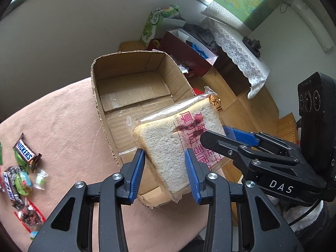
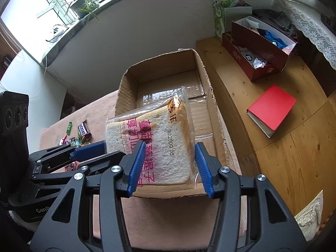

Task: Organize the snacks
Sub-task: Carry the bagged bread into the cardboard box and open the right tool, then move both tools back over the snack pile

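Both tools grip one wrapped slice of bread [image 1: 178,147] and hold it in the air, tilted, above the near end of an open cardboard box [image 1: 134,96]. In the left wrist view the left tool [image 1: 166,174] has its blue pads pressed on the lower part of the slice, one on each face of the clear wrapper. The right tool [image 1: 229,138] comes in from the right and clamps the slice's far side edge. In the right wrist view the right tool [image 2: 170,166] closes on the slice [image 2: 151,147] across its width, the pads touching the wrapper, while the left tool [image 2: 94,149] reaches in from the left at the slice's other edge. The wrapper carries pink printed characters and a date stamp.

The cardboard box [image 2: 168,88] stands on the worktop [image 1: 63,126], which is covered by a pinkish cloth, at its right edge. Its flaps are cut off and nothing lies on its floor.

Near the left edge of the worktop lies a loose cluster of small snacks: a Snickers bar [image 1: 26,152] and several wrapped sweets [image 1: 23,184] just beside it, well apart from the box.

Beyond the worktop's right edge, on a wooden surface, lie a red book [image 2: 273,109] and an open dark red box [image 2: 260,48] of odds and ends.
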A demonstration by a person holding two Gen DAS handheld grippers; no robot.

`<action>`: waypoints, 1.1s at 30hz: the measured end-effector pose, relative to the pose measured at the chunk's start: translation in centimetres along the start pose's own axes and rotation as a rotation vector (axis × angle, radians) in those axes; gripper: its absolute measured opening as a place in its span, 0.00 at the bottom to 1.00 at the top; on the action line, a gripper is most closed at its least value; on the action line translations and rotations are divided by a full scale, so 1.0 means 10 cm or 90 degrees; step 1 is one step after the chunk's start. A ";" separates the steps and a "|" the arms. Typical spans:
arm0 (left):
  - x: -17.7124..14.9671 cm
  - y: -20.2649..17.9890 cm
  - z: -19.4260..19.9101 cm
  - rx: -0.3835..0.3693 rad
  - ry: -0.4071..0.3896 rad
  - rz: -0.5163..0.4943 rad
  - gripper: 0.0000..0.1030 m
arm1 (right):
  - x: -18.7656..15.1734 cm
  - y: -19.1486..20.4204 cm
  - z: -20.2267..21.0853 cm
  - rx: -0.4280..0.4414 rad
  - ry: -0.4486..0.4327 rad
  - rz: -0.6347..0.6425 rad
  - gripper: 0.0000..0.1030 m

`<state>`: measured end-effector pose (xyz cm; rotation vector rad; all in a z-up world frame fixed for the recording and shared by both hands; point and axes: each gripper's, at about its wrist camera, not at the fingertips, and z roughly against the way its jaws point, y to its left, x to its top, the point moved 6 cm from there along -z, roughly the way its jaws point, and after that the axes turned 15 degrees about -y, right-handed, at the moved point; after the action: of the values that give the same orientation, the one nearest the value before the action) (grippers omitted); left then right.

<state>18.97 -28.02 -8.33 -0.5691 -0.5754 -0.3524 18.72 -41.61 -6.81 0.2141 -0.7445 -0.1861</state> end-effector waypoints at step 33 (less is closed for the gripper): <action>-0.60 1.53 1.48 0.192 -0.074 0.121 0.45 | -0.59 1.54 0.02 0.093 0.012 0.124 0.66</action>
<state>15.23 -6.26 -7.85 -0.3509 -0.6663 -0.0494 15.71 -25.39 -6.56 0.2800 -0.7559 0.0552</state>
